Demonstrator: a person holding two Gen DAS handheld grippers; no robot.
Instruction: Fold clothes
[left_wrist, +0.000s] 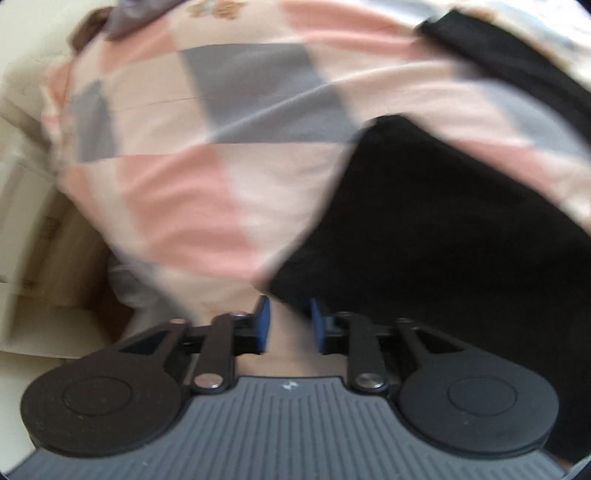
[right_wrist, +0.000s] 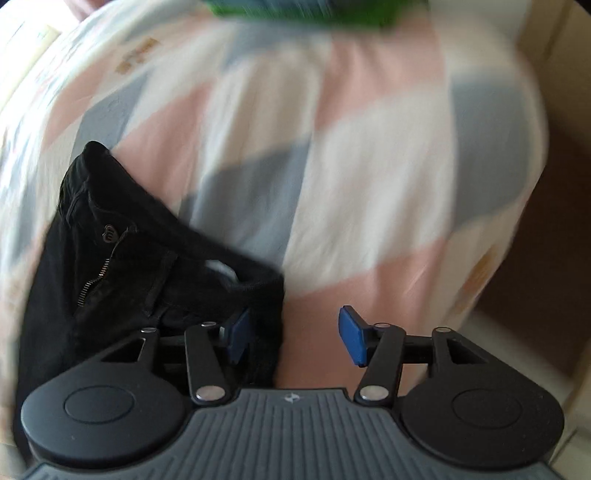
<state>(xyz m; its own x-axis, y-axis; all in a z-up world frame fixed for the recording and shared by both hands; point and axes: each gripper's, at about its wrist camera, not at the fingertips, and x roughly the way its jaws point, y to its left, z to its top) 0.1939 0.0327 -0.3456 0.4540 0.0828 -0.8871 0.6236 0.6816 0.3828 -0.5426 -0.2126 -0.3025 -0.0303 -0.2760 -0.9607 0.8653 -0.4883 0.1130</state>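
Black trousers lie on a bed with a pink, grey and white checked sheet. In the right wrist view the waistband with zipper and button faces up, and its corner lies between the open pads of my right gripper. In the left wrist view a black trouser part spreads at the right. My left gripper has its blue pads a small gap apart at the black cloth's lower corner, with nothing clearly pinched. Both views are motion-blurred.
The bed edge drops off at the left in the left wrist view, with a brown floor and pale furniture beyond. A green object lies at the bed's far end. Brown floor shows at the right.
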